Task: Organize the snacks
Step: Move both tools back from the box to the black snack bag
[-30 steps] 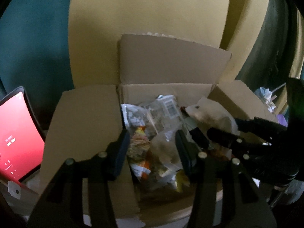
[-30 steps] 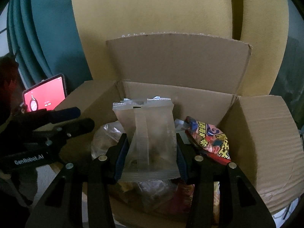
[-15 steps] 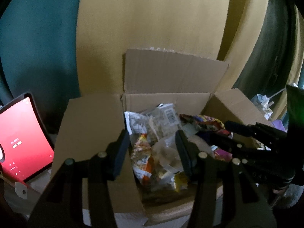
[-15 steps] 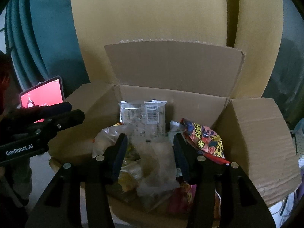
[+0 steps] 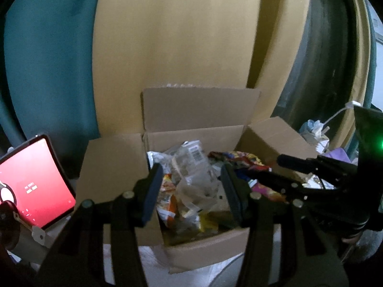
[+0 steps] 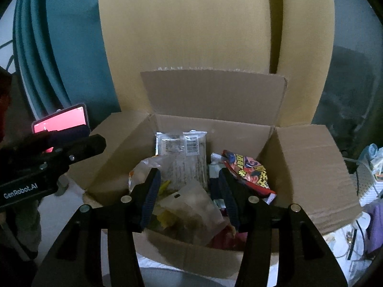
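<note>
**Both grippers poised above an open snack carton**

Where the two wrist views overlap, an open cardboard box (image 6: pixel 308 167) stands with all four flaps spread, its rear flap upright against a tan padded surface (image 6: pixel 215 28). Inside lies a loose heap of snack packets: a clear packet with a barcode (image 6: pixel 182 148) leans near the rear wall, a red printed bag (image 6: pixel 251 172) rests toward the right side, and a crumpled translucent bag (image 6: pixel 191 205) lies at the front. The right gripper (image 6: pixel 189 191) hangs over the heap, its fingers partly spread and holding nothing; the translucent bag sits below them, untouched. The left gripper (image 5: pixel 191 191) likewise hangs over the box's left half, its fingers partly spread and empty, above an orange-and-white packet (image 5: pixel 167 193). Each gripper appears at the edge of the other's view. A device with a red screen (image 5: pixel 33 181) stands left of the box.
</note>
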